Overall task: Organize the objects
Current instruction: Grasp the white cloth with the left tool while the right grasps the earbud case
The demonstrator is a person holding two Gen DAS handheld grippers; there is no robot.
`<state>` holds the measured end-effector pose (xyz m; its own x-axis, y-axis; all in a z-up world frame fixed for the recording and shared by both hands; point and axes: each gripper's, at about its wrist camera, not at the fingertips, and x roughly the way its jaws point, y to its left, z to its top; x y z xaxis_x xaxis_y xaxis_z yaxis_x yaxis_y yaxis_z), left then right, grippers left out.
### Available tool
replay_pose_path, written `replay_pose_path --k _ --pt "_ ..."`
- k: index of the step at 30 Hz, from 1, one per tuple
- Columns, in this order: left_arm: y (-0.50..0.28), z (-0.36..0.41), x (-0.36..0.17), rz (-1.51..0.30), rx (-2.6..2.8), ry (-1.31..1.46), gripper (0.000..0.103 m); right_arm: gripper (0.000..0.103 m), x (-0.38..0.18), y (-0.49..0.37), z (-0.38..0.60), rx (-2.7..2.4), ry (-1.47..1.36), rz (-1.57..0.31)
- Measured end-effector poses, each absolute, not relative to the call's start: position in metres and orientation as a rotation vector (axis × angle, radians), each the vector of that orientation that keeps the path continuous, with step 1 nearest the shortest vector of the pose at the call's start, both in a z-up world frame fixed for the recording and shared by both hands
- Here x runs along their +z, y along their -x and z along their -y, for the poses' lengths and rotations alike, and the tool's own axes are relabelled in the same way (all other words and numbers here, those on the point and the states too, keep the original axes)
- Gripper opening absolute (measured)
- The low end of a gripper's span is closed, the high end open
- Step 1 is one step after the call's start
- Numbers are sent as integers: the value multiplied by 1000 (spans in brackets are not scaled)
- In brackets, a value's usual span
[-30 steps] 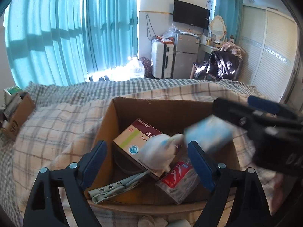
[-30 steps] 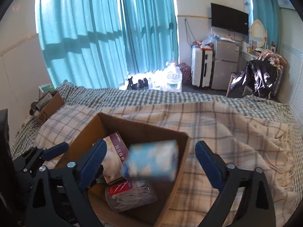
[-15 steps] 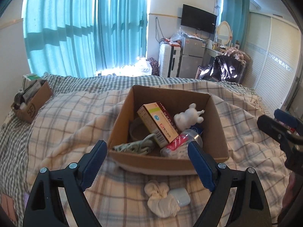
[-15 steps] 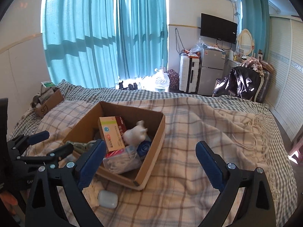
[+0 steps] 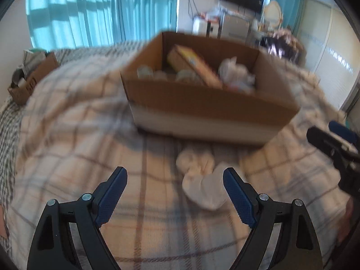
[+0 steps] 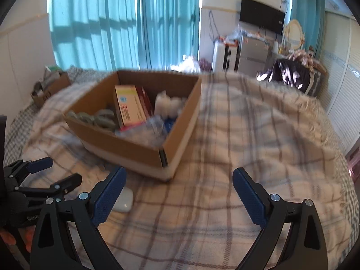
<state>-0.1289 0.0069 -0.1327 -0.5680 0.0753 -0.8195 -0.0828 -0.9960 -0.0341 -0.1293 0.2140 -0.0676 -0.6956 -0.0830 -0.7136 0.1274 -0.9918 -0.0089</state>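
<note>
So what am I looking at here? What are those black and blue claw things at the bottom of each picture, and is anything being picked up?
There is no robot here: a person holds one hand-held gripper in each hand, and each carries a wide-angle camera looking forward along its two blue-padded fingers. One picture comes from the left gripper, the other from the right gripper; each tool also shows at the edge of the other's picture. Both are open and hold nothing. They hover over a bed with a plaid blanket. On it stands an open cardboard box containing a medicine-style carton, a white figurine and other items too blurred to name. In front of the box, outside it, lie a crumpled white cloth and a small white case. A smaller box sits at the far left of the bed.
</note>
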Motion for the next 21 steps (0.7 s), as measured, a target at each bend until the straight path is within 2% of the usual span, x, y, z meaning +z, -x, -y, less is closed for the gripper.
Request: replay_pose_path --k 12,13,14,15,17,19,20,21 --pt "130 -36 -152 -158 2606 1446 87 96 -85 132 -206 -2723 -1258 -101" --pt "130 -39 -154 -162 2586 1446 80 96 -86 132 -206 -2723 -1262 -100" --pt "134 -41 -156 -166 2569 1451 67 96 -86 132 -206 -2723 -1267 -101" --pt "136 -43 -159 -165 2554 1459 61 96 -87 133 -205 -2723 -1271 -102" --pt "141 -44 -165 -133 2521 1482 30 96 -88 133 -204 -2724 -1275 -107" --pt "143 -44 -167 -126 2516 1494 26 96 -88 133 -204 -2724 -1277 -113" --pt "142 -44 -166 -120 2522 1482 16 96 -88 133 -203 -2723 -1280 -117" --pt "140 -43 -162 -110 2530 1464 13 96 -89 133 -203 -2723 -1281 -120"
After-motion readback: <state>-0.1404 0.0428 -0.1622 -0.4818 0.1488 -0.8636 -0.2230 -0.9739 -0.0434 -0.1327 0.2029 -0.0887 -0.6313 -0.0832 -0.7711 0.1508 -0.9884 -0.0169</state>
